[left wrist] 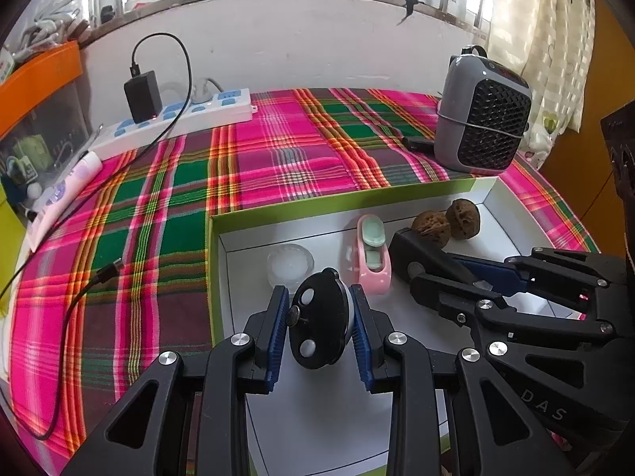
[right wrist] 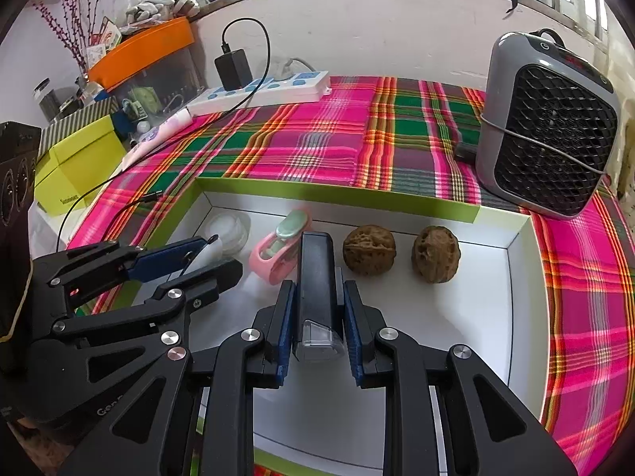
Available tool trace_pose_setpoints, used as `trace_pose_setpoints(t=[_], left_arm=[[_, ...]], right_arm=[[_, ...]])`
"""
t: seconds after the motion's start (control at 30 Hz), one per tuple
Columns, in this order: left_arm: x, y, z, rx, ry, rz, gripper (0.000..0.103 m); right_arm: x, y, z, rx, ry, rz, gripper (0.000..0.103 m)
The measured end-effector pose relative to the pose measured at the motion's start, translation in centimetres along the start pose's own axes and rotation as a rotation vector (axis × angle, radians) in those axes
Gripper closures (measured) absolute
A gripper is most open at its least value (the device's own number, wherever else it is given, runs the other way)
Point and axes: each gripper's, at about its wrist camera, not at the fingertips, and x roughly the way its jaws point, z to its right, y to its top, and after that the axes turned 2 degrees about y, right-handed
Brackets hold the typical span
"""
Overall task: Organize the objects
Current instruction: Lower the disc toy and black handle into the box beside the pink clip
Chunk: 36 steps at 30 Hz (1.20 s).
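A green-rimmed white box (left wrist: 278,208) (right wrist: 337,194) lies on the plaid cloth. In it are a clear round dish (left wrist: 289,263) (right wrist: 230,228), a pink clip-like item (left wrist: 373,254) (right wrist: 278,250) and two walnuts (left wrist: 430,226) (right wrist: 369,250). My left gripper (left wrist: 319,309) is shut on a round black-and-white object (left wrist: 317,325) above the box's left part. My right gripper (right wrist: 317,309) is shut on a long black device (right wrist: 315,277) with a clear end, held over the box; it also shows in the left wrist view (left wrist: 412,254).
A grey fan heater (left wrist: 482,115) (right wrist: 551,127) stands at the back right. A white power strip (left wrist: 178,117) (right wrist: 262,93) with a black charger and cable lies at the back left. An orange bin (right wrist: 143,49) and yellow-green box (right wrist: 79,162) are left of the table.
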Motion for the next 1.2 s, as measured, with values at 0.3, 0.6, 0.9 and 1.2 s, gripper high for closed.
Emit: trace_pose_setpoints(t=[0.3,0.6,0.9,1.2], left_arm=[[0.05,0.04,0.01,0.001,-0.001,-0.001,0.074],[0.13,-0.06,0.17,0.007,0.004,-0.002,0.074],[0.15,-0.05,0.18,0.009,0.004,-0.004,0.074],[-0.04,-0.22,0.31,0.009,-0.007,-0.01,0.072]], right_arm=[[0.03,0.02,0.11,0.005,0.005,-0.001,0.079],[0.03,-0.04,0.1,0.011,0.009,-0.005,0.079],[0.15,-0.07,0.07,0.013,0.011,-0.01,0.079],[-0.13,0.02,0.18,0.017,0.019,-0.001,0.079]])
